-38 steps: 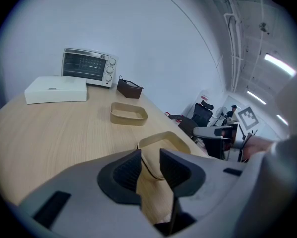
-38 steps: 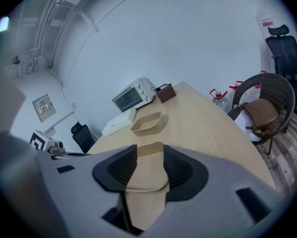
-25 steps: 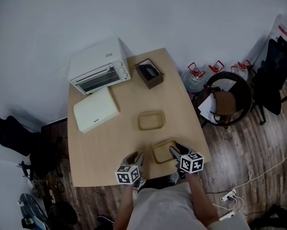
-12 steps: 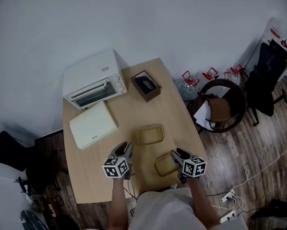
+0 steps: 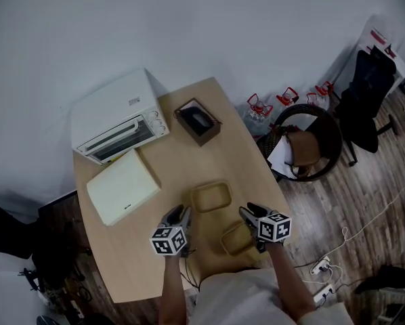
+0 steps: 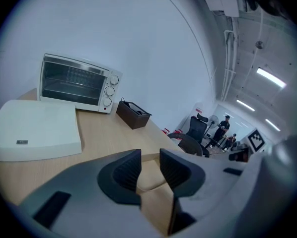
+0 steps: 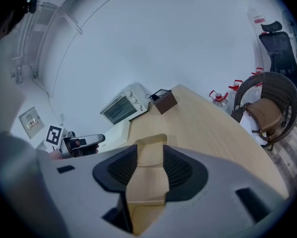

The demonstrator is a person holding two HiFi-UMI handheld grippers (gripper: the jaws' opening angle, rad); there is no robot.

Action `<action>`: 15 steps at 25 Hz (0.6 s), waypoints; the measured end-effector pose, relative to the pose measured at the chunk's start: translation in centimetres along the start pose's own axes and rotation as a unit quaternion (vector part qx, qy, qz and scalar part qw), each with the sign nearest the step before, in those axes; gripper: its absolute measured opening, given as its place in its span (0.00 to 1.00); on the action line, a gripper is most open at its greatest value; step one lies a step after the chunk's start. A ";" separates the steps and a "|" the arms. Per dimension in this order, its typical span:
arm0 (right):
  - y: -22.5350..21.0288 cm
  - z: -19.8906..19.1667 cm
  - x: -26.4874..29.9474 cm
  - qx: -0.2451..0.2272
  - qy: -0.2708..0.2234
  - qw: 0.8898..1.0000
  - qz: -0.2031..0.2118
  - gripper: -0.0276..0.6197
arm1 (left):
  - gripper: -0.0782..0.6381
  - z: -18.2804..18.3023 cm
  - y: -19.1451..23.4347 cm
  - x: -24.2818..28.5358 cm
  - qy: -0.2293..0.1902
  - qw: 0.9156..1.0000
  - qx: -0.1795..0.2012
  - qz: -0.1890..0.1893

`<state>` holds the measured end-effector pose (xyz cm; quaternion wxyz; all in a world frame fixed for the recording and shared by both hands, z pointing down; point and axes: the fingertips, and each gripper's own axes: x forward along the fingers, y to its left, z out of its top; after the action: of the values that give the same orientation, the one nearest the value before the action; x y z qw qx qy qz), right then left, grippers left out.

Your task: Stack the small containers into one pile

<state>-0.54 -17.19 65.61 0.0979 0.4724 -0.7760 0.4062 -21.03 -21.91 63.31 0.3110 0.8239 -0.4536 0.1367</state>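
A: Quick, what's the step?
B: The right gripper is clamped on one wall of a tan container. That container sits tilted near the 5 o'clock edge of the worktop. It looks lifted, but I can't tell if a corner still touches.

A: Where does it go?
B: Into the second container. It's flat and empty around mid-worktop, at 11 o'clock from the held one, near but apart.

A: Left gripper?
B: The left gripper is at 8 o'clock of the second container. Its jaws are a narrow gap apart with nothing between them. Its own view only shows tan rim past the gap.

A: How to do it well?
B: My call is to level the held container first, then carry it toward 11 o'clock. Both are rounded rectangles, so they likely nest only square-on. Match the long sides before lowering, come straight down, and release once it seats.

A: Risks?
B: The grip is on one wall only, so the container may swing or twist. Go slow. The second container looks light and could skid, so the left gripper could steady its 8 o'clock rim.

A: Anything in the way?
B: No. The toaster oven, white box and brown box sit toward 10 to 12 o'clock, well apart from that short path.
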 end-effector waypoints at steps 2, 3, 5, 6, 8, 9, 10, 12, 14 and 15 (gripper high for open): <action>0.2 0.2 1.1 0.002 0.007 1.000 -0.001 0.30 | 0.26 -0.6 0.6 0.7 0.010 1.000 -0.005 -0.003; 0.2 0.3 1.6 0.004 0.010 1.000 -0.001 0.30 | 0.26 -0.8 0.8 1.0 0.015 1.000 -0.008 -0.005; 0.1 0.4 2.5 0.004 0.018 1.000 -0.003 0.30 | 0.26 -1.4 1.1 1.8 0.023 1.000 -0.014 -0.010; 0.0 0.4 2.9 0.002 0.023 1.000 -0.005 0.30 | 0.26 -1.7 1.2 2.2 0.028 0.999 -0.016 -0.013; -0.2 0.2 3.7 -0.002 0.033 0.999 -0.008 0.30 | 0.26 -2.4 1.5 2.9 0.036 0.999 -0.021 -0.017; -0.3 0.0 4.0 -0.004 0.038 0.999 -0.010 0.30 | 0.26 -2.8 1.6 3.3 0.040 0.999 -0.023 -0.019; -0.5 -0.1 4.4 -0.005 0.042 0.999 -0.014 0.30 | 0.26 -3.1 1.7 3.6 0.044 0.998 -0.025 -0.020; -0.8 -0.2 5.3 -0.009 0.046 0.999 -0.021 0.29 | 0.26 -3.8 2.1 4.1 0.051 0.998 -0.033 -0.020; -1.1 -0.4 6.3 -0.011 0.052 0.998 -0.028 0.28 | 0.26 -4.5 2.6 4.6 0.056 0.997 -0.043 -0.018; -1.2 -0.6 6.8 -0.013 0.057 0.998 -0.030 0.28 | 0.26 -4.9 2.9 4.9 0.060 0.997 -0.046 -0.016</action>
<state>-3.35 -21.48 70.24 0.1603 0.4702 -0.7600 0.4190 -20.45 -23.19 70.69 0.3774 0.8060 -0.4270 0.1598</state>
